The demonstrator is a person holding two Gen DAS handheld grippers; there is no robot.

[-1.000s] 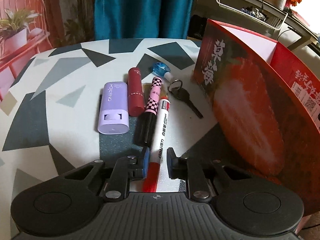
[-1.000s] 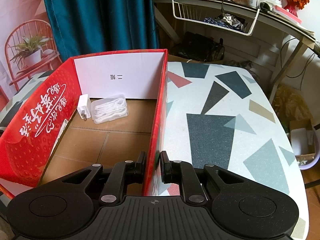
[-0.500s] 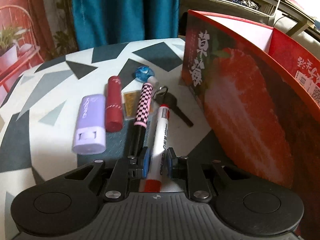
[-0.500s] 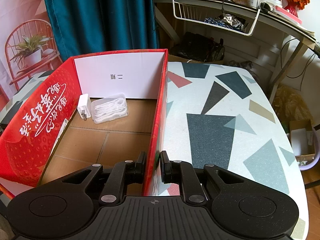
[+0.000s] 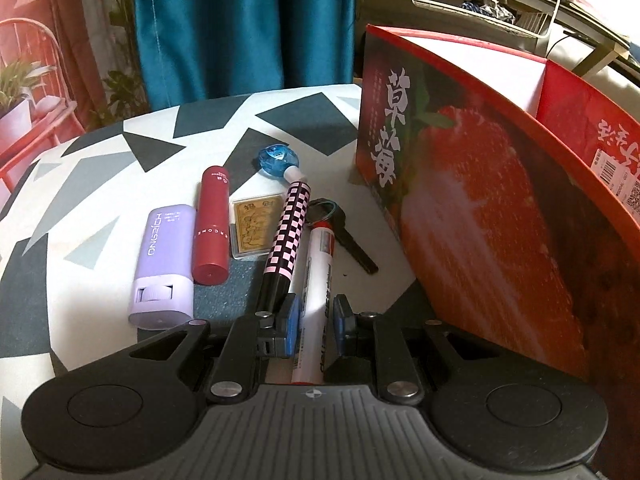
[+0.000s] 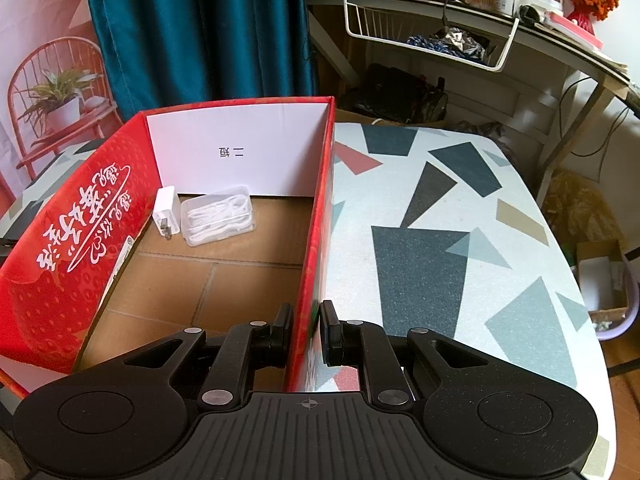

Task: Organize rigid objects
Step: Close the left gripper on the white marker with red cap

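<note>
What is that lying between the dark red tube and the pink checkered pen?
A flat gold card in a clear case, lying on the table between the red tube and the checkered pen; the left wrist view shows it.

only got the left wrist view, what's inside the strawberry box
Observer: A white charger plug and a clear case of white cables lie at the far end of the strawberry box.
Operator: rest of the floor free
Observer: Yes, bare cardboard from there to the near end.
Operator: what's the right claw doing
Observer: The right claw is shut on the box's right wall, near the front corner.
</note>
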